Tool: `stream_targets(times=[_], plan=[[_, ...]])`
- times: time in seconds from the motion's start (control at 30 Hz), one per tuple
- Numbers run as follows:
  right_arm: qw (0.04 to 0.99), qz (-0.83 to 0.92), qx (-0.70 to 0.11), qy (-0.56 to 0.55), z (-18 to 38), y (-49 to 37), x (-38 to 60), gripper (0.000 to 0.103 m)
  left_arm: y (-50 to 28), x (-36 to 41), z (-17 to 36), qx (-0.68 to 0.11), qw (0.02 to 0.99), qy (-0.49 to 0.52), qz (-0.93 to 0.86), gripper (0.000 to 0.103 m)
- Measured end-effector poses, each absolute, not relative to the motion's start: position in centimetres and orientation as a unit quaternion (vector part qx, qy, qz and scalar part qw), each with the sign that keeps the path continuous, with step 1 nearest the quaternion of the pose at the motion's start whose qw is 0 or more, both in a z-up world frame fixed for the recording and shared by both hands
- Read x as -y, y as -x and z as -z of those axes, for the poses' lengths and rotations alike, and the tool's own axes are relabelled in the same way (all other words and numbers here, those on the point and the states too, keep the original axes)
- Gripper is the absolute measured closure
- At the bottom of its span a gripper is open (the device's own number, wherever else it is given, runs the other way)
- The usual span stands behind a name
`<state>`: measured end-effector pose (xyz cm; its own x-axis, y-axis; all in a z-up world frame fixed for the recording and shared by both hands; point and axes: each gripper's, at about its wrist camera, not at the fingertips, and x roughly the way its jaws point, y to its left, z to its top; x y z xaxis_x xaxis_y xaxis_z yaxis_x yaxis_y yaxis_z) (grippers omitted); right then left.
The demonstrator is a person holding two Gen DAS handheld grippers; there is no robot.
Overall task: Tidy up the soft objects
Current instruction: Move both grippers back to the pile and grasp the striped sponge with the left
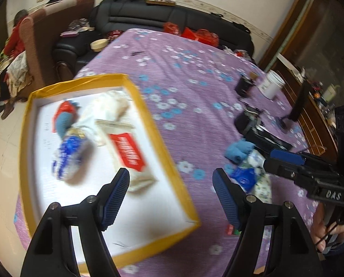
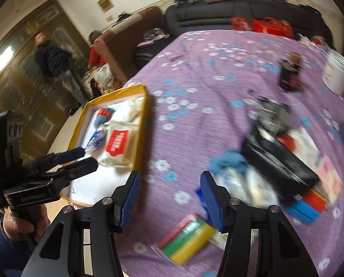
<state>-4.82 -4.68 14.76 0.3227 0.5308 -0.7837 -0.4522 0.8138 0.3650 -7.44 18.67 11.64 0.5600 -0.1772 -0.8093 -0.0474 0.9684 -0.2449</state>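
Holding 4 soft items, yellow box (image 1: 146,106); both claws empty.

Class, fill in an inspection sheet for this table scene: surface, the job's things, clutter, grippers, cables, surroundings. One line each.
Surface: purple floral cloth.
Job's things: yellow-rimmed box holding a white pouch with a red label and other soft packets; blue soft item and floral packet lie outside it.
Clutter: white tub, dark jar, black case, coloured block pack.
Grippers: left gripper and right gripper open, empty.
Cables: nothing seen clearly.
Surroundings: black sofa, two people.
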Motion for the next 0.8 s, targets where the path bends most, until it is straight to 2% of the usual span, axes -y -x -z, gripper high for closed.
stream_targets(times=[0.33, 0.4, 0.47, 0.7, 0.8], plan=[[0.823, -0.227, -0.51, -0.107, -13.1, 6.3, 15.1, 0.043, 7.3, -10.3, -10.5, -0.493, 0.86, 0.077, 0.105, 0.027], [0.819, -0.214, -0.519, -0.117, -12.3, 6.8, 16.4, 0.043, 7.4, -8.6, -9.8, -0.506, 0.851, 0.066, 0.12, 0.025], [0.815, -0.206, -0.527, -0.125, -11.7, 7.1, 17.6, 0.043, 7.4, -6.7, -8.3, -0.531, 0.834, 0.051, 0.14, 0.021], [0.813, -0.197, -0.533, -0.129, -11.1, 8.0, 19.0, 0.043, 8.2, -2.4, -3.0, -0.59, 0.793, 0.006, 0.15, 0.021], [0.809, -0.198, -0.539, -0.127, -10.6, 8.0, 18.8, 0.04, 8.2, -1.5, -1.7, -0.59, 0.795, -0.014, 0.139, 0.021]])
